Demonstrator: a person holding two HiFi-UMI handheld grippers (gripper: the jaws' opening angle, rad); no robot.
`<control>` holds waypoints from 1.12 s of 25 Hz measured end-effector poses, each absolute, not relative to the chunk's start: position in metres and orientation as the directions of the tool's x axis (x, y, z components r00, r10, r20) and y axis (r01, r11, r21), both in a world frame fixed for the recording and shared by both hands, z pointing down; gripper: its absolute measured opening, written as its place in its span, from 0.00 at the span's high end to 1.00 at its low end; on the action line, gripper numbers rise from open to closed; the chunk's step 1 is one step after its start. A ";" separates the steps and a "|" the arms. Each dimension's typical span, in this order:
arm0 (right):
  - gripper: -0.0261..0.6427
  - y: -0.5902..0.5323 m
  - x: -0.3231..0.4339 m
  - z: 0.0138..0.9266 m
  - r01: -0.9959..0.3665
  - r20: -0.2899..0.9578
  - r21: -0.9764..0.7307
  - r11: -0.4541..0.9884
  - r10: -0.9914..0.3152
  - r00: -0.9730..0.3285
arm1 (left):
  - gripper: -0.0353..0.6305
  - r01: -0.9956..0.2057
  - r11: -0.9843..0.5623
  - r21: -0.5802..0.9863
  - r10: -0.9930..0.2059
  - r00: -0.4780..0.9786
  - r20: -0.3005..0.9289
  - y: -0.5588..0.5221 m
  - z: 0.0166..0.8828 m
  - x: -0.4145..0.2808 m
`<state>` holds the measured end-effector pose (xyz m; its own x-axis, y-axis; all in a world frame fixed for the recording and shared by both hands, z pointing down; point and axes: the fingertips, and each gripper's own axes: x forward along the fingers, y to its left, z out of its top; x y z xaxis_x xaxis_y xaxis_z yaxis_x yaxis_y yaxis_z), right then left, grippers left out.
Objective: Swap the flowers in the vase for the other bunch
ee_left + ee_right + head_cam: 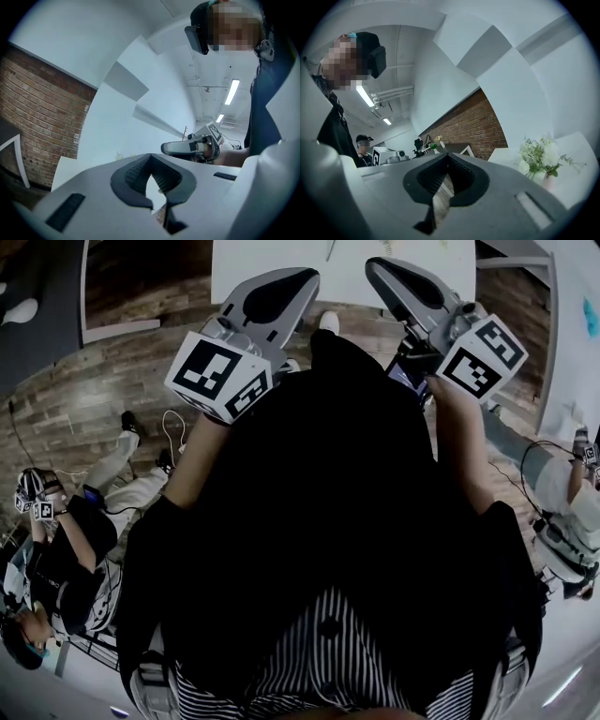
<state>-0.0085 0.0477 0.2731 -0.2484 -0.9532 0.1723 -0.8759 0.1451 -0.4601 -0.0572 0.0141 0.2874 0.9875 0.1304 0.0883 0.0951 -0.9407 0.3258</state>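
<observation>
Left gripper (150,159) and right gripper (447,158) both closed, empty — flowers (538,157) off to right gripper's right.

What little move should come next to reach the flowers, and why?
Probably carry the right hand-held gripper toward the flowers: they stand in the vase off to one side, well apart from it, and its jaws are shut on nothing.

Found flowers (540,154) in a vase (547,182) on the table (581,150) at right, brick wall (473,124) far behind; left gripper (289,287) left of right gripper (389,277).
</observation>
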 end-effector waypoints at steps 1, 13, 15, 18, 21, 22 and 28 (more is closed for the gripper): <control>0.96 0.047 0.002 0.273 -0.873 0.168 -0.465 0.144 -0.954 -0.247 | 0.94 0.091 -0.941 0.325 0.126 0.988 0.088 0.011 0.285 -0.047; 0.96 0.034 0.125 0.258 -0.865 0.108 -0.480 0.148 -0.968 -0.225 | 0.94 0.101 -0.941 0.322 0.143 0.984 0.108 0.006 0.271 0.060; 0.96 0.035 0.139 0.262 -0.862 0.103 -0.485 0.149 -0.969 -0.226 | 0.94 0.090 -0.942 0.323 0.136 0.983 0.122 0.006 0.272 0.071; 0.96 0.035 0.158 0.267 -0.848 0.084 -0.502 0.172 -0.966 -0.246 | 0.94 0.074 -0.942 0.327 0.124 0.983 0.134 0.004 0.276 0.085; 0.96 0.032 0.174 0.276 -0.851 0.098 -0.490 0.188 -0.958 -0.269 | 0.94 0.058 -0.936 0.347 0.114 0.983 0.144 0.004 0.279 0.100; 0.96 0.030 0.176 0.277 -0.852 0.099 -0.486 0.195 -0.956 -0.275 | 0.94 0.058 -0.936 0.346 0.118 0.981 0.154 0.005 0.280 0.103; 0.96 0.027 0.193 0.276 -0.837 0.051 -0.520 0.173 -0.971 -0.232 | 0.94 0.072 -0.936 0.345 0.148 0.969 0.198 0.000 0.282 0.116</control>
<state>0.1928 0.0273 0.2755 -0.2321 -0.9714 0.0507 -0.8365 0.1727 -0.5200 0.1159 0.0001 0.2822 0.9691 0.1477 0.1977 0.0723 -0.9358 0.3449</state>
